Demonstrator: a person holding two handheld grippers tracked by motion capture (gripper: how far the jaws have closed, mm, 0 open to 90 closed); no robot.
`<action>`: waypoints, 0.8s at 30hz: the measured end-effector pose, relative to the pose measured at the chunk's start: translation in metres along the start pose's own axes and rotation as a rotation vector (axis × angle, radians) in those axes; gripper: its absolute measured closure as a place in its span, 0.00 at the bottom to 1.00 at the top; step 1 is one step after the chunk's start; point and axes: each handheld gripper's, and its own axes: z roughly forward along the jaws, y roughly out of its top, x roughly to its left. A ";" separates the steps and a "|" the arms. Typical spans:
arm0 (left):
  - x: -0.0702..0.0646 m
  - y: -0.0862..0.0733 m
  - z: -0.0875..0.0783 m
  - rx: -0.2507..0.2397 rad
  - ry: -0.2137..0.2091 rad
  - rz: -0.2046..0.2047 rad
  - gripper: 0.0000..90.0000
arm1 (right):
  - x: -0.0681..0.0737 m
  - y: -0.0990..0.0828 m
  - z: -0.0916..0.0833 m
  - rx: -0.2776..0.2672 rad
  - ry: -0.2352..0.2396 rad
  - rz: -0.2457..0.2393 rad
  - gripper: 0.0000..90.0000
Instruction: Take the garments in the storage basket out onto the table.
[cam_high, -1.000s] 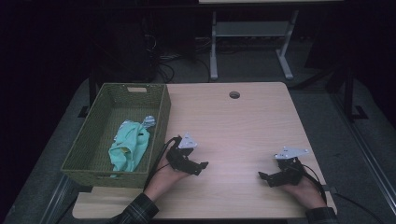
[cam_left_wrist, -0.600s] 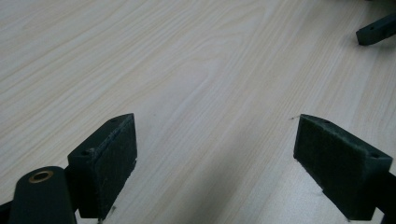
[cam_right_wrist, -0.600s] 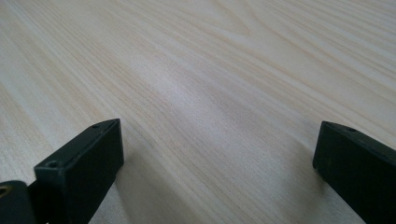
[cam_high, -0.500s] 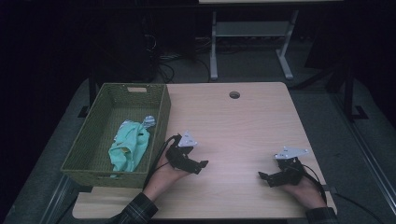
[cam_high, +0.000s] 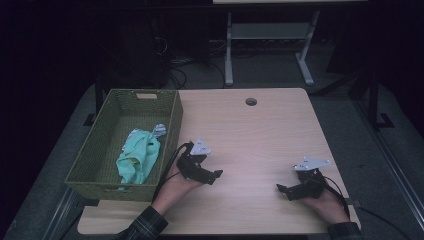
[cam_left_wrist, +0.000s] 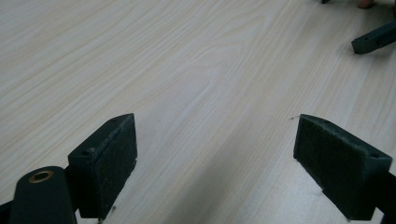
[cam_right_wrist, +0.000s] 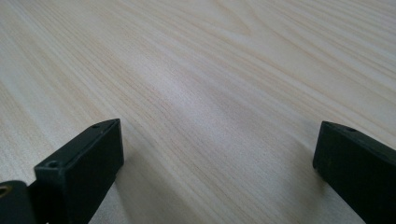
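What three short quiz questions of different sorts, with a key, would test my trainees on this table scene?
1. True or false: the left gripper is shut on the mint-green cloth.
2. Where does the cloth lie? A) on the bare wooden table B) in the green woven basket C) under the right gripper
3. Fill in: both grippers rest low on the table with jaws ____.

Key: 1 false, its jaws stand apart over bare wood; 2 B; 3 open.
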 end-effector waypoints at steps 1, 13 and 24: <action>0.000 0.001 -0.001 -0.004 -0.002 -0.003 0.14 | 0.000 0.000 0.000 0.000 0.000 0.000 0.02; 0.000 0.009 -0.009 -0.012 -0.001 0.005 0.14 | 0.000 0.000 0.000 -0.001 0.000 0.000 0.02; 0.000 0.021 -0.019 -0.015 -0.004 0.025 0.14 | 0.000 0.000 0.000 -0.002 0.000 0.002 0.02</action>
